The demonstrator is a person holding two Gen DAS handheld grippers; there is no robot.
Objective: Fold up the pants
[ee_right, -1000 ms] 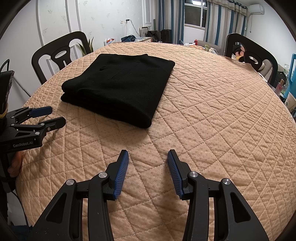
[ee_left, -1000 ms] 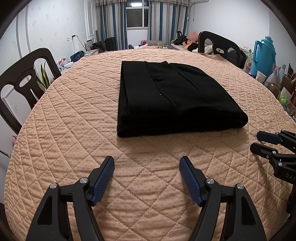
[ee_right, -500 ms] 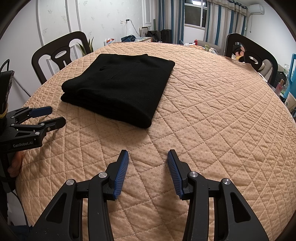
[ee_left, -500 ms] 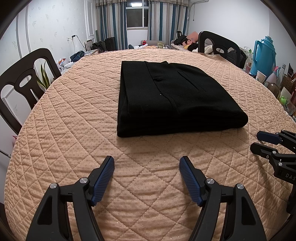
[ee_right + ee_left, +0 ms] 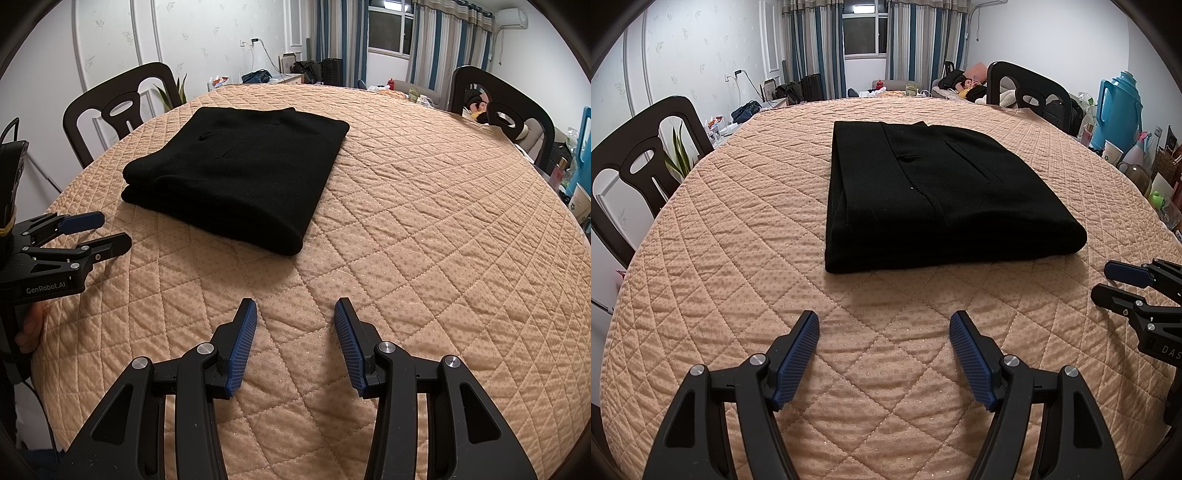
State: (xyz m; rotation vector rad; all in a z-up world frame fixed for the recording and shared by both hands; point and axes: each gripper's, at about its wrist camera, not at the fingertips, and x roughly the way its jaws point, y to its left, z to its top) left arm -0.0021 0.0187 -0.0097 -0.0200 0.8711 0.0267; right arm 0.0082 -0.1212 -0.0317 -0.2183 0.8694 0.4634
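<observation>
Black pants (image 5: pixel 934 192) lie folded in a neat thick rectangle on the peach quilted table cover (image 5: pixel 738 229); they also show in the right wrist view (image 5: pixel 240 173). My left gripper (image 5: pixel 884 321) is open and empty, hovering over the cover in front of the pants. My right gripper (image 5: pixel 295 308) is open and empty, near the pants' right front corner. Each gripper shows in the other's view: the right one at the right edge (image 5: pixel 1108 280), the left one at the left edge (image 5: pixel 110 232).
Dark chairs stand around the table (image 5: pixel 635 162) (image 5: pixel 1030 88) (image 5: pixel 122 107) (image 5: pixel 506 107). A blue thermos jug (image 5: pixel 1119 110) and small items crowd the right side. The table's rounded edge runs along the left.
</observation>
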